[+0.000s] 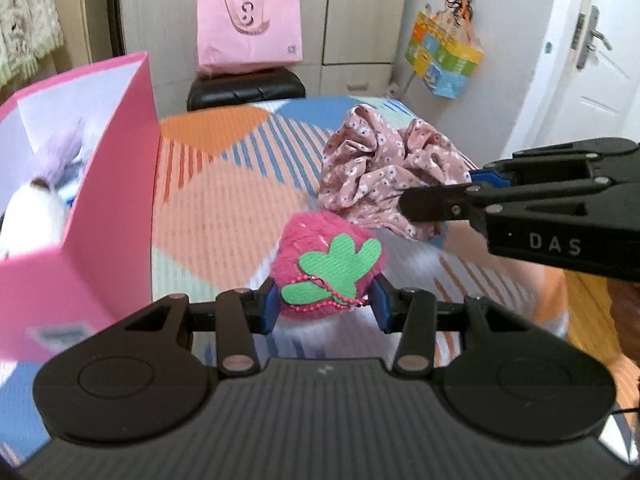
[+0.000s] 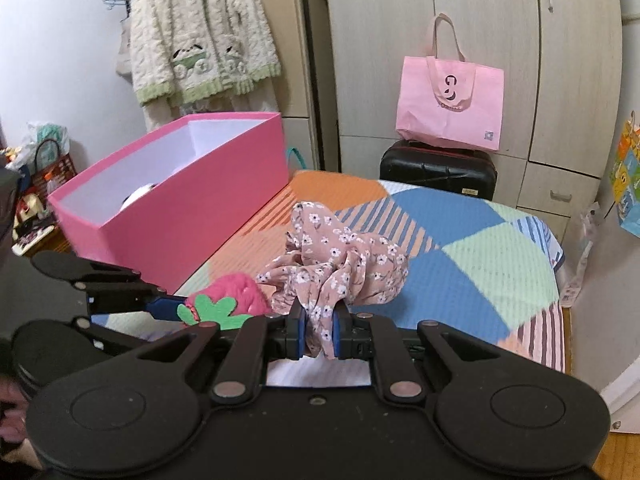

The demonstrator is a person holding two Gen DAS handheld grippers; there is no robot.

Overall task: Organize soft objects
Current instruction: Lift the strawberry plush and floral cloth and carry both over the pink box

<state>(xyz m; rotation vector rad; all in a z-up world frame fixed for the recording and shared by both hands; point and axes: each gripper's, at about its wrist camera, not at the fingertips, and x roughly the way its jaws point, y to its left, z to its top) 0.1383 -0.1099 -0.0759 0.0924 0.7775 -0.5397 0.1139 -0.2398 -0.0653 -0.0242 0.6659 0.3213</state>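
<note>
My left gripper (image 1: 325,304) is shut on a fuzzy pink strawberry plush (image 1: 320,248) with a green felt leaf and a bead chain, held over the patterned bed. My right gripper (image 2: 318,330) is shut on a crumpled pink floral cloth (image 2: 340,268). The cloth (image 1: 384,176) also shows in the left wrist view with the right gripper (image 1: 460,196) on its right side. The strawberry (image 2: 232,296) shows in the right wrist view, left of the cloth. A pink box (image 1: 120,184) stands open at the left and holds white and purple soft toys (image 1: 56,168). The box also shows in the right wrist view (image 2: 192,200).
The colourful striped bedspread (image 2: 480,248) covers the bed. A black case (image 2: 438,170) with a pink tote bag (image 2: 448,104) on it stands beyond the bed's far end. Wardrobe doors, a hanging fleece jacket (image 2: 200,32) and a white door (image 1: 592,52) surround the bed.
</note>
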